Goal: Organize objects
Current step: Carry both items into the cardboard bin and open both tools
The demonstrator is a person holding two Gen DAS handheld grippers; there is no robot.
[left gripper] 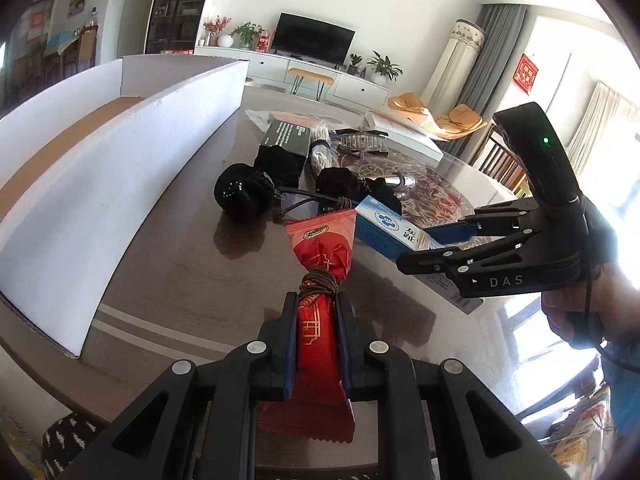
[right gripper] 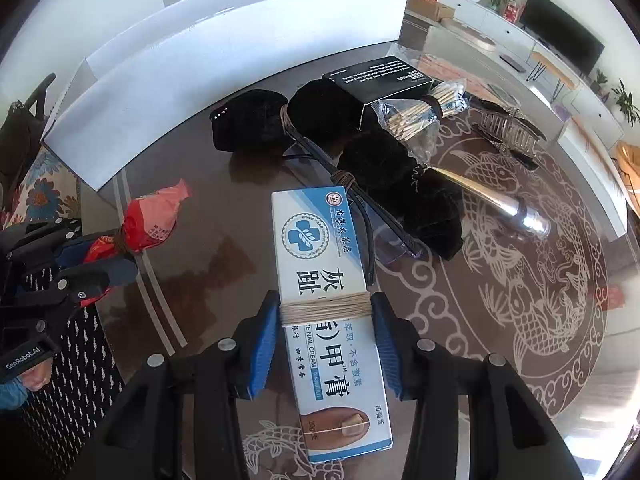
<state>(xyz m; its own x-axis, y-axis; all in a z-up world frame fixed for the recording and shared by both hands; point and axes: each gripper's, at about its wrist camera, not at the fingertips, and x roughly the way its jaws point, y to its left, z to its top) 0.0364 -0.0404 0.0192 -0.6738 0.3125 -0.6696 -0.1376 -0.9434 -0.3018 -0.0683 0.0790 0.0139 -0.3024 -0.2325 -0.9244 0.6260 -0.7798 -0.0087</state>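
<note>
A red snack packet (left gripper: 324, 248), tied round its middle with brown cord, sticks out forward over the brown table; my left gripper (left gripper: 318, 300) is shut on its lower half. From the right wrist view the same packet (right gripper: 152, 216) shows at the left in the left gripper (right gripper: 100, 264). A blue-and-white nail cream box (right gripper: 324, 248), wrapped with pale twine, lies lengthwise between the blue pads (right gripper: 268, 340) of my right gripper (right gripper: 325, 308), which press on both its long sides. In the left wrist view the right gripper (left gripper: 424, 248) holds that box (left gripper: 384, 224) at the right.
A large white cardboard box (right gripper: 240, 40) with open top stands along the table's far left. Behind the held items lie black velvet pouches (right gripper: 252, 120), glasses (right gripper: 360, 208), a cotton swab bundle (right gripper: 420, 112), a black carton (right gripper: 380, 80), a hair claw (right gripper: 508, 128) and a silver metal tool (right gripper: 500, 204).
</note>
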